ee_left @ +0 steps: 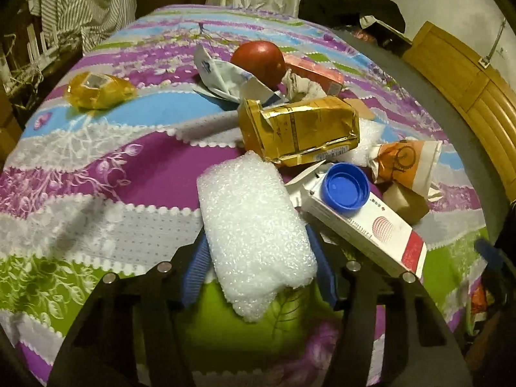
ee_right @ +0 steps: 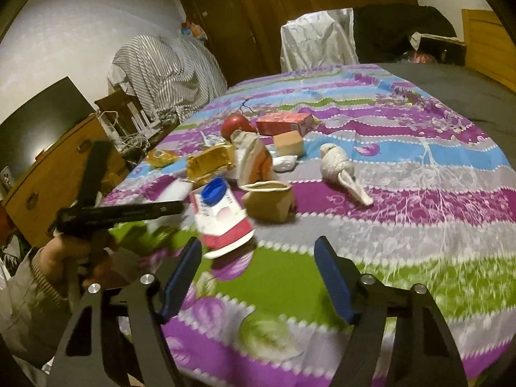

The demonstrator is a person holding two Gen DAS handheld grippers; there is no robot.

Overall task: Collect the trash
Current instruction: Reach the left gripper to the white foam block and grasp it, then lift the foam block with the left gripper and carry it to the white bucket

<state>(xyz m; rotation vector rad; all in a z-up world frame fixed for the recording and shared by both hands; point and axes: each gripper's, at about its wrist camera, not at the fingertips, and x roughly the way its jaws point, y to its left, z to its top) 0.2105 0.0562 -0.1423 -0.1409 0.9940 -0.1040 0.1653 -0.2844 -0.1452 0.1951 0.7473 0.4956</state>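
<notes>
White foam wrap (ee_left: pixel 254 245) sits btwn the left gripper (ee_left: pixel 258 264) jaws, blue pads touching both its sides, on the bed cover (ee_left: pixel 96 167). Right gripper (ee_right: pixel 258 277) jaws wide, nothing btwn; red-white carton (ee_right: pixel 222 222) w/ blue cap (ee_right: pixel 214 193) just ahead, left of centre.

left tool (ee_left: pixel 258 269) | pads against white foam wrap (ee_left: pixel 254 242) | on patterned bedsheet (ee_left: pixel 96 177)
</notes>
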